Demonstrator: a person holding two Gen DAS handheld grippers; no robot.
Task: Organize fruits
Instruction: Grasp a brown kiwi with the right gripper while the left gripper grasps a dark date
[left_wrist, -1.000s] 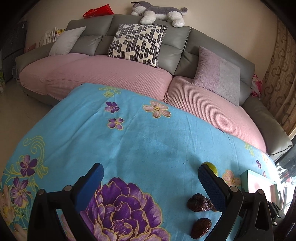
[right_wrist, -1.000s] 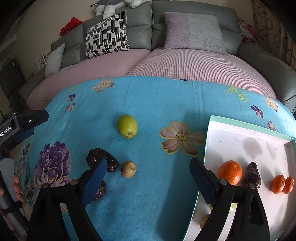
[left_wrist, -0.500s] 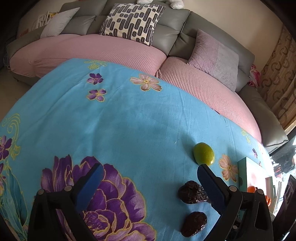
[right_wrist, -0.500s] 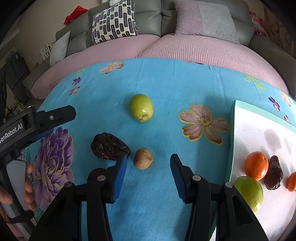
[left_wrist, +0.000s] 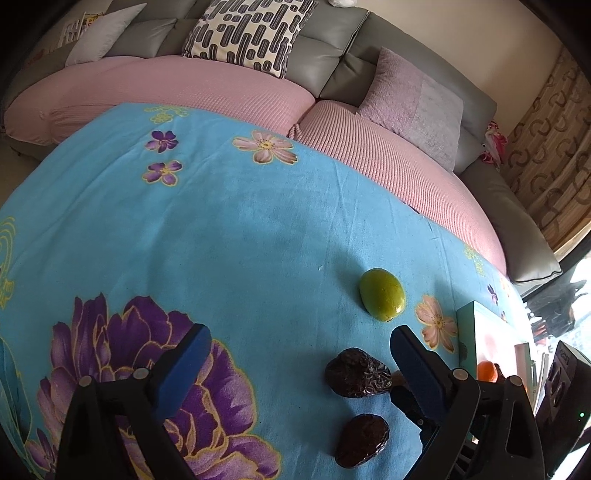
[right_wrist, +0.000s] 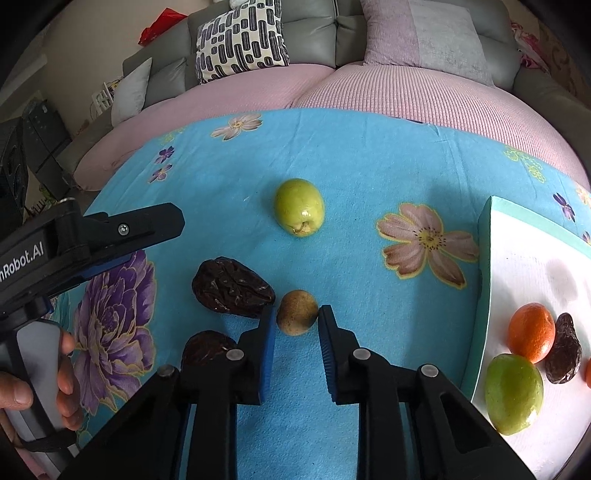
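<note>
In the right wrist view a small brown round fruit (right_wrist: 297, 312) lies on the blue flowered cloth (right_wrist: 369, 166), and my right gripper (right_wrist: 296, 314) is narrowed on it, a blue pad touching each side. Two dark dried dates (right_wrist: 232, 286) (right_wrist: 207, 349) lie just left of it, and a green fruit (right_wrist: 299, 206) sits farther back. My left gripper (left_wrist: 299, 334) hangs open over the cloth, empty. The dates (left_wrist: 356, 373) (left_wrist: 362, 439) lie just inside its right finger, with the green fruit (left_wrist: 382, 293) beyond.
A white tray with a teal rim (right_wrist: 487, 258) at the right holds an orange (right_wrist: 532, 332), a date (right_wrist: 563, 354) and a green fruit (right_wrist: 513, 393). A pink and grey sofa (left_wrist: 221, 92) with cushions curves behind the cloth. A hand (right_wrist: 66, 369) holds the left gripper's handle.
My right gripper moved forward and left from beside the tray and narrowed its jaws onto the brown fruit. The left gripper dipped toward the cloth, staying open.
</note>
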